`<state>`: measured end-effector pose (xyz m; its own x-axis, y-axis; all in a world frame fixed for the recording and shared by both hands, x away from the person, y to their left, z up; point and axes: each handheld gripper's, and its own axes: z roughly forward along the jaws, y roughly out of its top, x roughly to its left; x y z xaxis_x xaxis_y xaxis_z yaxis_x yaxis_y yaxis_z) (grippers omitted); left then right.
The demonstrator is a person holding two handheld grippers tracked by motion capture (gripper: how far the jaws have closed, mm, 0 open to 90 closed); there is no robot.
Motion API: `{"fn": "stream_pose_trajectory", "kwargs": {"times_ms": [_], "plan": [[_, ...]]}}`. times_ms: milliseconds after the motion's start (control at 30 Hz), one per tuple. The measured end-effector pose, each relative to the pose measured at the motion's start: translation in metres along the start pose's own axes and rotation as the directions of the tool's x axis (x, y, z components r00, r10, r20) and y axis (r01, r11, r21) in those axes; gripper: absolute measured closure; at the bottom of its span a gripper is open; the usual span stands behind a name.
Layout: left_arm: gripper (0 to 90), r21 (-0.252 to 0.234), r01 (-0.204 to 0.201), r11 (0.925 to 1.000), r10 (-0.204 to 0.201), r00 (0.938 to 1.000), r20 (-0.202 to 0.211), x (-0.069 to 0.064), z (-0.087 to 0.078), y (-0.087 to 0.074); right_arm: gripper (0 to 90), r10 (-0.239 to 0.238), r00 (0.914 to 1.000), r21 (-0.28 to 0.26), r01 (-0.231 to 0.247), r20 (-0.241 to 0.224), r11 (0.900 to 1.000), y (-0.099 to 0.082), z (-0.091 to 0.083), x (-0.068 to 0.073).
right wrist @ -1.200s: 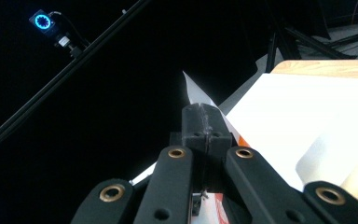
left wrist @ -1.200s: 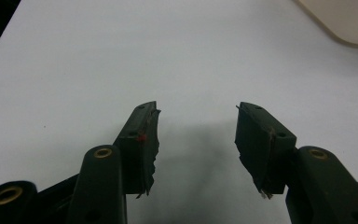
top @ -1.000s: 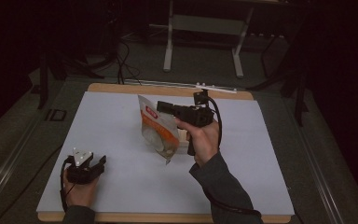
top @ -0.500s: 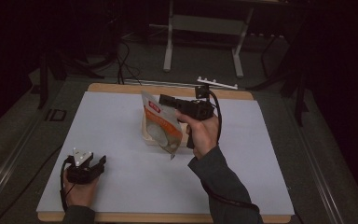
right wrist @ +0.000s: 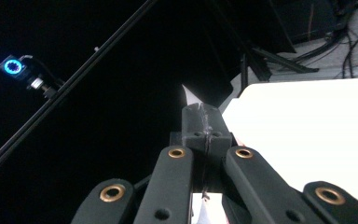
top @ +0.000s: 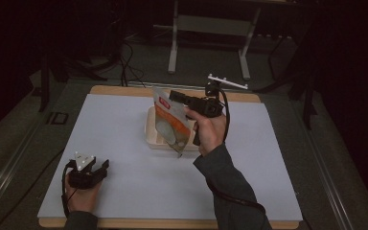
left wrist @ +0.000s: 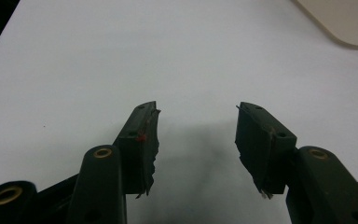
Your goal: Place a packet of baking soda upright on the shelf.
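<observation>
Packet (top: 171, 125), white and orange with a red label near its top, hangs in the air above the middle of the worktop (top: 124, 124), closer to the far edge than the near one. It is held tilted by its upper corner, with its lower end dangling over a shallow cream tray (top: 152, 130) that sits on the white surface just beyond the centre. The right gripper (top: 173, 94) is raised off the worktop in the person's right hand (top: 210, 129), pointing level toward the left side, and its jaws are pressed together on the packet's top edge. In the right gripper view the two black jaws meet with no gap, and a thin white sliver of the packet (right wrist: 189, 96) pokes out beyond their tips.

The left gripper (top: 103, 165) rests low near the front left corner of the worktop, held in the person's left hand (top: 79, 196), well apart from the packet and the tray. In the left gripper view its jaws are spread wide with nothing between them, just bare white surface, and a corner of the cream tray (left wrist: 349, 23) appears at the upper right.
</observation>
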<state>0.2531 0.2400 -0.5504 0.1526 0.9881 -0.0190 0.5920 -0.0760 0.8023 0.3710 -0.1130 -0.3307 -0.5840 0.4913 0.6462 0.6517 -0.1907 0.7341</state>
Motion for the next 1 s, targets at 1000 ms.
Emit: {"fn": "stream_pose_trajectory", "kwargs": {"times_ms": [1000], "plan": [[48.2, -0.001, 0.003, 1.0000, -0.003, 1.0000, 0.000, 0.000, 0.000, 0.000, 90.0, 0.127, 0.9609, -0.232, -0.069, 0.246, 0.9702, 0.034, -0.039, -0.058]]}}
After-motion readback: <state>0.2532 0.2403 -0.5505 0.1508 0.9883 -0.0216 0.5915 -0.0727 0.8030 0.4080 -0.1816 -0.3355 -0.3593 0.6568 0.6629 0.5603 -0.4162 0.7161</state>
